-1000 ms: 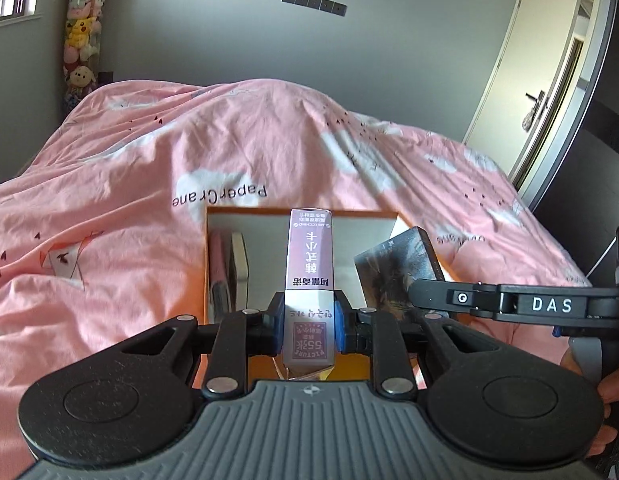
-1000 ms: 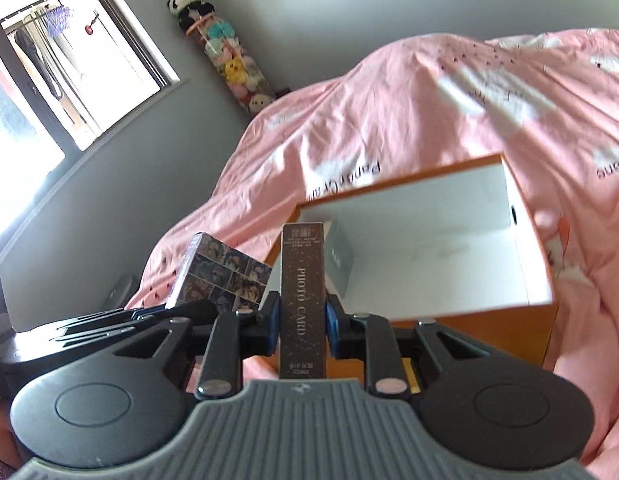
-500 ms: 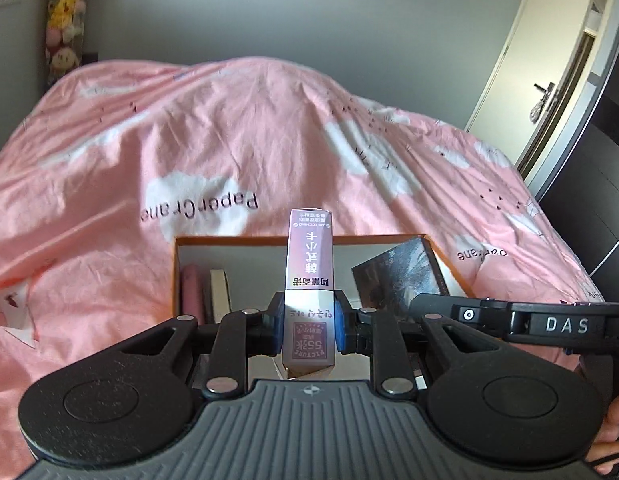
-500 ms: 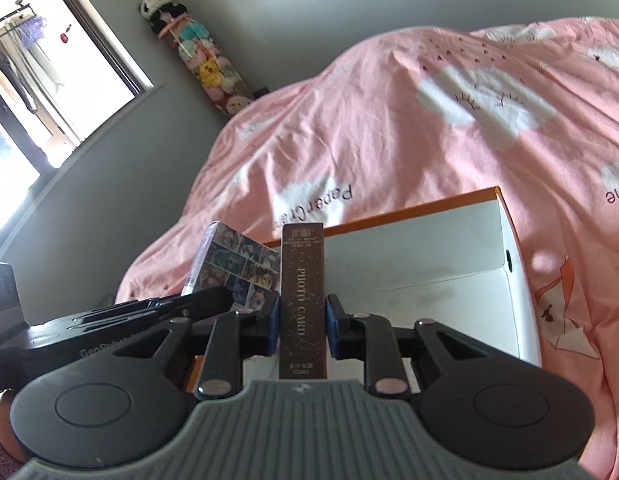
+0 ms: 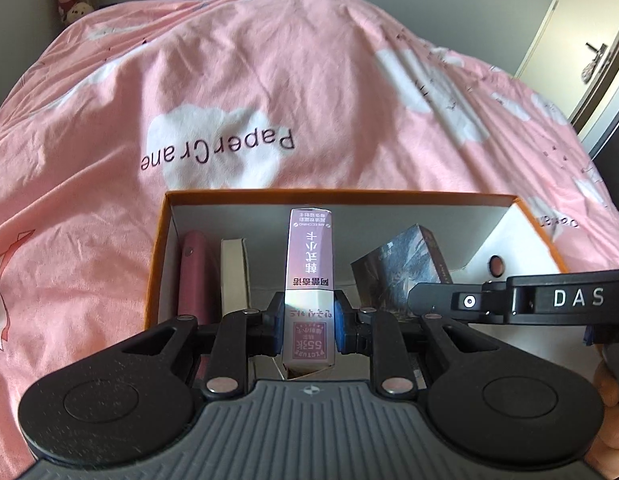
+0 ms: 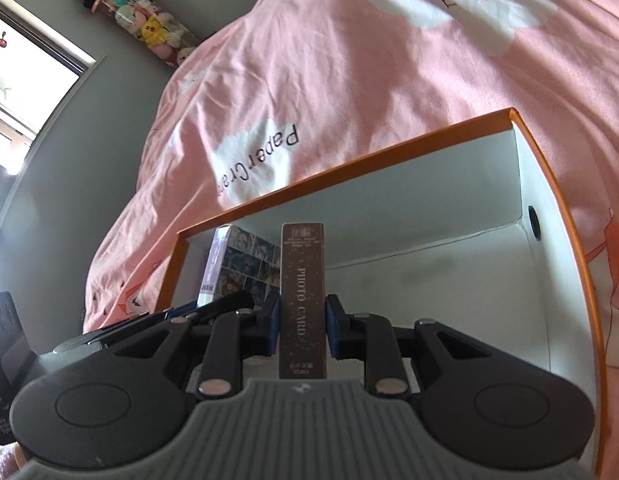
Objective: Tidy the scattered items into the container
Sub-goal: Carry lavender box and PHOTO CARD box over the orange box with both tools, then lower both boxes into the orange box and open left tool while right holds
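Note:
An orange-rimmed cardboard box [image 5: 341, 195] with white inner walls lies on the pink bedspread. My left gripper [image 5: 308, 320] is shut on a tall lilac card box [image 5: 310, 256], held upright over the box's near side. My right gripper [image 6: 302, 326] is shut on a slim brown box [image 6: 302, 280] printed PHOTO CARD, also held above the orange-rimmed box [image 6: 349, 164]. In the left wrist view that brown box shows as a dark patterned box [image 5: 401, 276] beside the right gripper's arm [image 5: 549, 300]. The lilac box [image 6: 229, 268] with its picture side shows left of my right gripper.
Inside the box, against its left wall, stand a maroon case [image 5: 194, 276] and a cream box [image 5: 234, 276]. The pink bedspread [image 5: 269, 80] rises behind. A tube of plush toys [image 6: 141, 28] stands by the window wall; a door [image 5: 589, 40] is at the far right.
Both grippers have moved forward and down toward the box, which now fills more of both views. Each still holds its card box.

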